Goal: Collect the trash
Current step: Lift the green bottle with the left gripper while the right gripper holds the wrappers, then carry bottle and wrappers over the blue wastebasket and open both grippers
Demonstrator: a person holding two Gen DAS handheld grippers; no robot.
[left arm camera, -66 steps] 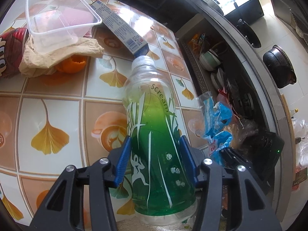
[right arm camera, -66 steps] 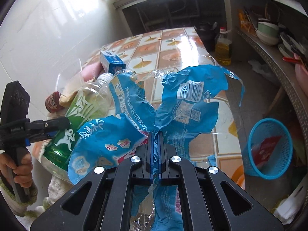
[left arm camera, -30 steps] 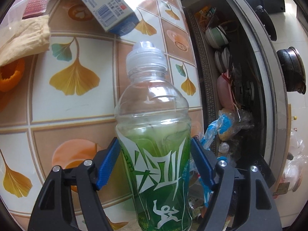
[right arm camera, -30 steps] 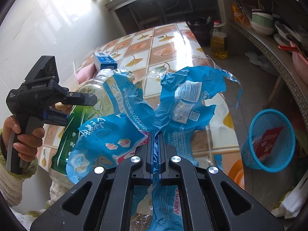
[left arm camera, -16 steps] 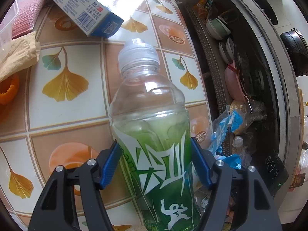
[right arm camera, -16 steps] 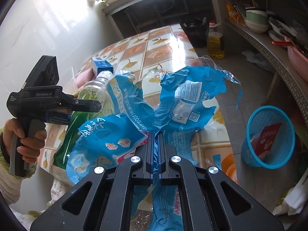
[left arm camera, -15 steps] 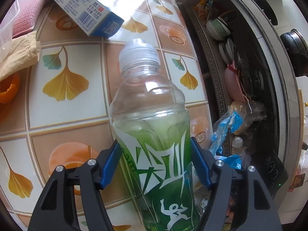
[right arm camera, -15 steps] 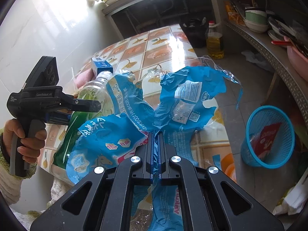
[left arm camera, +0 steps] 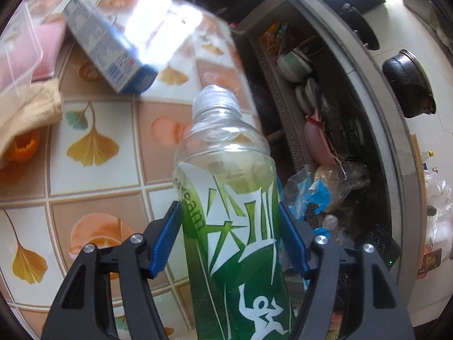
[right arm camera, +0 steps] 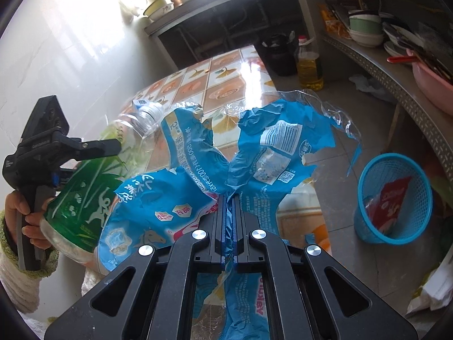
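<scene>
My left gripper (left arm camera: 229,226) is shut on a green-labelled plastic bottle (left arm camera: 226,198) and holds it above the tiled table (left arm camera: 93,187), cap pointing away. The bottle (right arm camera: 85,192) and left gripper (right arm camera: 70,153) also show at the left of the right wrist view. My right gripper (right arm camera: 230,201) is shut on a crumpled blue plastic wrapper (right arm camera: 254,153), held beside the table's edge. A blue mesh trash basket (right arm camera: 393,198) stands on the floor to the right and holds a red wrapper (right arm camera: 392,198).
On the table lie a blue-and-white carton (left arm camera: 110,53), a clear plastic tub (left arm camera: 19,56) over a pink cloth, beige paper (left arm camera: 25,113) and orange peel (left arm camera: 24,148). A shelf with bowls (left arm camera: 291,62) runs on the right. An oil bottle (right arm camera: 308,65) stands on the floor.
The left gripper has moved the bottle a little right and away, tilting it; the carton now sits further left in its view. The right gripper and wrapper have edged slightly toward the basket side.
</scene>
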